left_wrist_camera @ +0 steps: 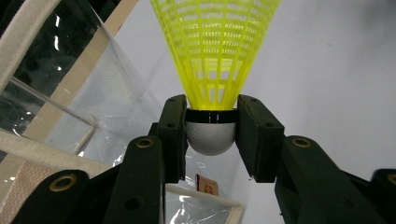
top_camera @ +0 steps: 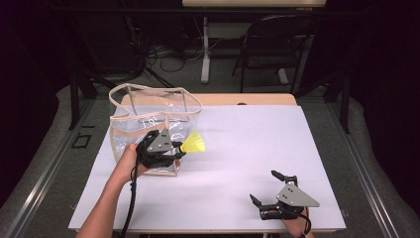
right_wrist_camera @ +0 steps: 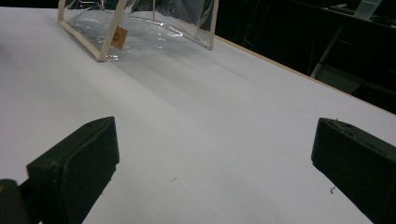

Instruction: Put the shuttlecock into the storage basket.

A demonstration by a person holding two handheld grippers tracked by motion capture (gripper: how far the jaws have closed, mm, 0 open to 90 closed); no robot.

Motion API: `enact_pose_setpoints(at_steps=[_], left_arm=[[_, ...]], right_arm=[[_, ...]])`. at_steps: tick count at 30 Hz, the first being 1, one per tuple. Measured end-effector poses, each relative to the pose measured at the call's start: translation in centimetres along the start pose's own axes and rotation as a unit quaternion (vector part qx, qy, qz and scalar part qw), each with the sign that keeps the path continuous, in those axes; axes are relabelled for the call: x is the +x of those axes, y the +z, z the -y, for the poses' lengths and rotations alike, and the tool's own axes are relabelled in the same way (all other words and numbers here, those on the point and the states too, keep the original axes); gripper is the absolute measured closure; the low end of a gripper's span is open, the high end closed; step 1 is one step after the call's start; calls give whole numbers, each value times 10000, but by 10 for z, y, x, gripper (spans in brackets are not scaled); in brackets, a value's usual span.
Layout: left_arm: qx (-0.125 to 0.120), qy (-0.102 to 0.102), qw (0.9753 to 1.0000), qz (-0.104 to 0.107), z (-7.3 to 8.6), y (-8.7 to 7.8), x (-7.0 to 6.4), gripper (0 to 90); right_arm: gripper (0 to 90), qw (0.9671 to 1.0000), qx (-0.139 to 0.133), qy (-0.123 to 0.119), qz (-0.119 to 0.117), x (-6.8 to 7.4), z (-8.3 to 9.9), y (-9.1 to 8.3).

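A yellow shuttlecock (top_camera: 193, 144) (left_wrist_camera: 215, 51) with a white rounded cork is clamped at its base by my left gripper (top_camera: 177, 151) (left_wrist_camera: 211, 130), which is shut on it. The gripper holds it above the table, beside the front right corner of a clear plastic bag with beige trim (top_camera: 151, 124) (left_wrist_camera: 56, 107) (right_wrist_camera: 135, 30). The shuttlecock's skirt points away from the gripper, to the right in the high view. My right gripper (top_camera: 267, 188) (right_wrist_camera: 212, 163) rests near the table's front right edge, jaws wide open, with nothing between them.
The white tabletop (top_camera: 247, 144) spreads wide between the two grippers. A small orange tag (right_wrist_camera: 119, 37) hangs on the bag's corner. Beyond the table stand a dark folding chair (top_camera: 277, 44) and a desk leg (top_camera: 205, 49) among floor cables.
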State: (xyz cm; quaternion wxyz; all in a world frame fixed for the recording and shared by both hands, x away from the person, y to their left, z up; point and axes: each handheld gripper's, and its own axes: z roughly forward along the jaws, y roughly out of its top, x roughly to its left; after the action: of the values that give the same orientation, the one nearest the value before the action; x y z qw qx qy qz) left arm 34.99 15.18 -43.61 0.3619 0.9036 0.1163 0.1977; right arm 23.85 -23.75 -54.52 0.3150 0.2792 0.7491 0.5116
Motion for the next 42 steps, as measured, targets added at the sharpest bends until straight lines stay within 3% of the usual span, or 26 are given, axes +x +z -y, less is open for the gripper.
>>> enact_pose_setpoints(at_steps=[42], left_arm=[[-184,11,9995,-267,-14,-14,18,644]], right_arm=[[6,10000,52,-19,8,0,0,1]])
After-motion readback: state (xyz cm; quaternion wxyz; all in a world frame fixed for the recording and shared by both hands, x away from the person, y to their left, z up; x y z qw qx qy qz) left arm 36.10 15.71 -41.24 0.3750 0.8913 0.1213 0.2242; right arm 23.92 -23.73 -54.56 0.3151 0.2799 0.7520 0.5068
